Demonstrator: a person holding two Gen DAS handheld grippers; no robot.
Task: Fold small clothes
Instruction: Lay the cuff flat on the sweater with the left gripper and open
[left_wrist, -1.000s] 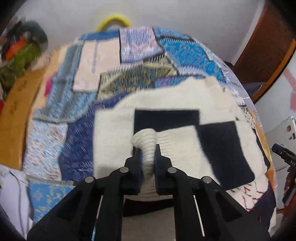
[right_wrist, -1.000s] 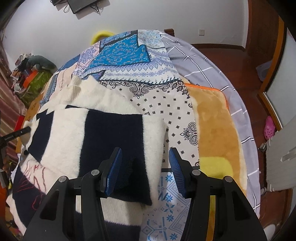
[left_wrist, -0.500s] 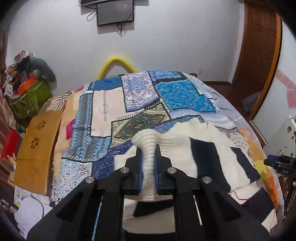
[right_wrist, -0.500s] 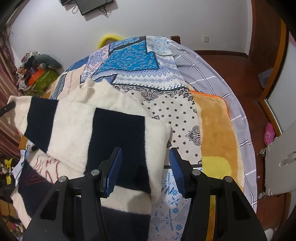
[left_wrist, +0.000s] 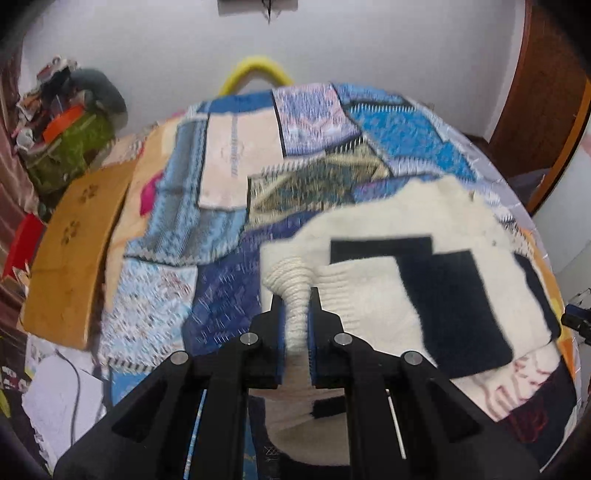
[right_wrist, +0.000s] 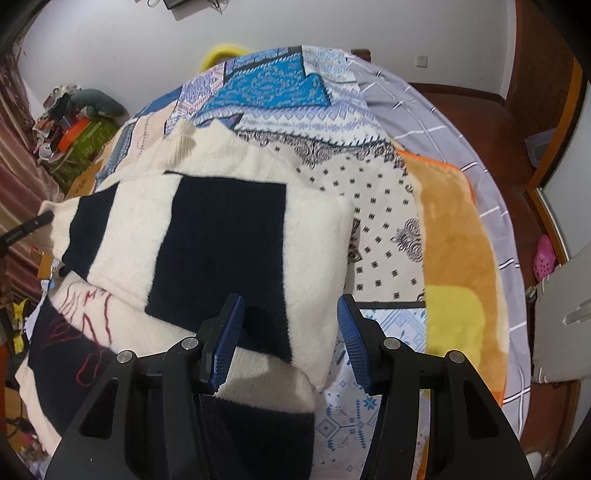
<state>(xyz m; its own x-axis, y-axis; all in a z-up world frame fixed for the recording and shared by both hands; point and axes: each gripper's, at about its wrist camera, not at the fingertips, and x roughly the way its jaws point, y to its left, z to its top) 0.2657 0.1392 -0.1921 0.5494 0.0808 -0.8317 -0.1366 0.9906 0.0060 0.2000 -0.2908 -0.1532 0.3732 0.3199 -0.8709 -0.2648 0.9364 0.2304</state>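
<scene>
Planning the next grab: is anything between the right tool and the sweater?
Nothing visible is. The right tool hangs open directly over the sweater, only air between; the left tool already pinches its ribbed cuff.

Two wrist cameras over one bed

Each view looks steeply down along its own tongs, close above the bed; left faces the far wall, right angles toward the floor; both share the striped sweater

left gripper: black arms, blue ridged pads, silver screws
right gripper: black arms, blue ridged pads, silver screws
</scene>
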